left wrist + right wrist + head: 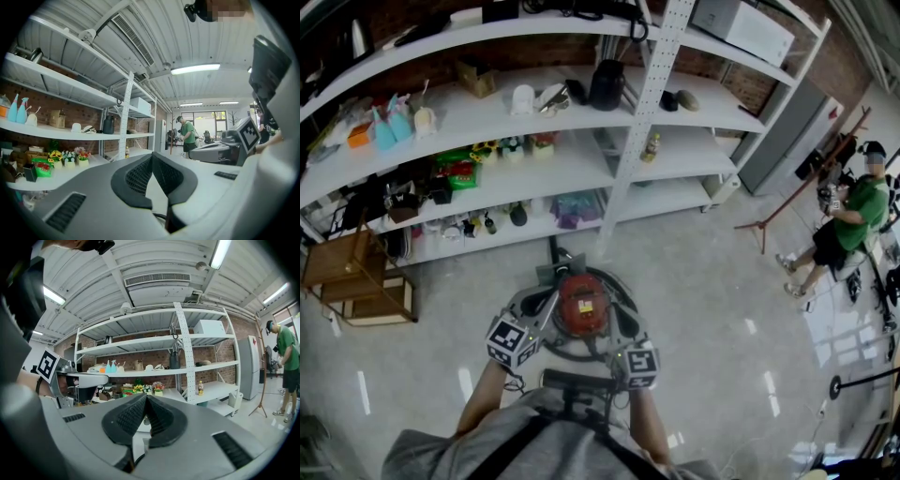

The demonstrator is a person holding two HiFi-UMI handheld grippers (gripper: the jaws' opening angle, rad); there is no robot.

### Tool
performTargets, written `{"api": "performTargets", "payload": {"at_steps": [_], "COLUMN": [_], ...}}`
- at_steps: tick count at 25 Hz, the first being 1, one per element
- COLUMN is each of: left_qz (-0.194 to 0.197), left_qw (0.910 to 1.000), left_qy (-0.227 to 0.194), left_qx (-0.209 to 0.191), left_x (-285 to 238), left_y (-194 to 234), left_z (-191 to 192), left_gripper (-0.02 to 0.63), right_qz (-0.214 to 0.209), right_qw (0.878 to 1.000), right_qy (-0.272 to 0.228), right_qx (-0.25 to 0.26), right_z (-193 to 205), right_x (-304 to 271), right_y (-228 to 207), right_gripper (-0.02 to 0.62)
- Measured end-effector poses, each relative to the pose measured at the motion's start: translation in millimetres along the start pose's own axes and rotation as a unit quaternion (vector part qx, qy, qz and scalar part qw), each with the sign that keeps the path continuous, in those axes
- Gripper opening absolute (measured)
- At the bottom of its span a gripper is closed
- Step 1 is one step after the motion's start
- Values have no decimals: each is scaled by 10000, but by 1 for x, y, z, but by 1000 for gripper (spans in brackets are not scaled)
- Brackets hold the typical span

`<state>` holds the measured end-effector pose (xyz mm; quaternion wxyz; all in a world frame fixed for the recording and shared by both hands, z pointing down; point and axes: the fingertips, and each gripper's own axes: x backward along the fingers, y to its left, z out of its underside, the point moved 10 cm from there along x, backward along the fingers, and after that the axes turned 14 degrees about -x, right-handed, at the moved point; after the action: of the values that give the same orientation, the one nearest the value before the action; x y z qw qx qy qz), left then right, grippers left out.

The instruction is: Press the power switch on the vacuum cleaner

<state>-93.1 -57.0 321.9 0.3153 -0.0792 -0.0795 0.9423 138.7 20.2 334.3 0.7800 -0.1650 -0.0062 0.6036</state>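
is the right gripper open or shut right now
The right gripper is shut: its black fingers meet at the tips with nothing between them.

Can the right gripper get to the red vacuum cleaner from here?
Probably yes: the vacuum cleaner stands on the floor right beside the right gripper, nothing between, though its shut fingers point toward the shelves.

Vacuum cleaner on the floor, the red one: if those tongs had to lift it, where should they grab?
Probably from straight above, since the vacuum cleaner sits on the floor with its top facing up. Its red body looks broad and rounded, so a thinner part suits better: the grey loop curving round its near side. No handle shows clearly.
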Motion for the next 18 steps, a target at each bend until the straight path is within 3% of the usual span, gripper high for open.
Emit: {"api": "performTargets", "payload": {"at_steps": [18], "left_qz": [-47], "left_qw": [10000], "left_qy": [7], "left_qx": [23], "left_x": [1], "left_y": [1], "left_z": [2], "left_gripper": [6], "right_qz": [-102], "right_qw": [9998], "right_qy": [-37], "right_qx": [-147], "right_z": [6], "right_x": [-2], "right_y": [-1], "right_gripper": [11]}}
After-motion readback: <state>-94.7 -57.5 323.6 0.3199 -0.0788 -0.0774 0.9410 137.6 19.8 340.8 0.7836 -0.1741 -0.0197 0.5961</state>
